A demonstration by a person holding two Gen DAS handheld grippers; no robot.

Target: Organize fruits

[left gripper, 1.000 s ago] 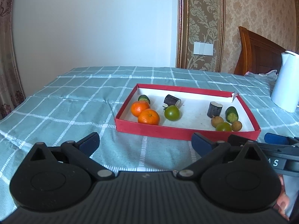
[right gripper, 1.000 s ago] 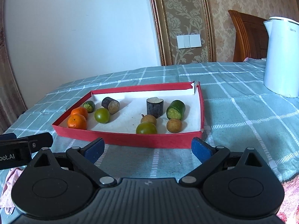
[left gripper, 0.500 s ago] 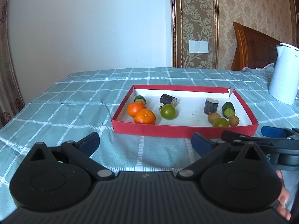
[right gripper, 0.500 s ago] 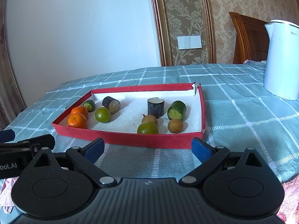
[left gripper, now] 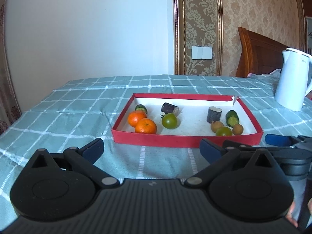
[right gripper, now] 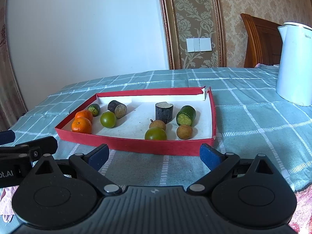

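A red tray (left gripper: 185, 140) (right gripper: 136, 145) with a white floor lies on the checked tablecloth. On its left are two oranges (left gripper: 145, 125) (right gripper: 81, 124), a cucumber piece (left gripper: 141, 108), a dark sugarcane piece (left gripper: 169, 108) and a green tomato (left gripper: 169, 120) (right gripper: 108, 119). On its right are an upright sugarcane piece (right gripper: 164, 112), a cucumber piece (right gripper: 185, 115), two brown longans (right gripper: 184, 131) and a green tomato (right gripper: 155, 134). My left gripper (left gripper: 151, 149) and right gripper (right gripper: 154, 153) are open and empty, short of the tray's near wall.
A white electric kettle (left gripper: 294, 80) (right gripper: 295, 63) stands on the cloth to the right of the tray. A wooden headboard (left gripper: 257, 55) and the wall are behind. The table's left edge falls off near a curtain (left gripper: 7, 97).
Both grippers have tilted up and drawn back slightly; the tray sits a little higher and farther in view. The fruits have not moved. Both grippers stay open.
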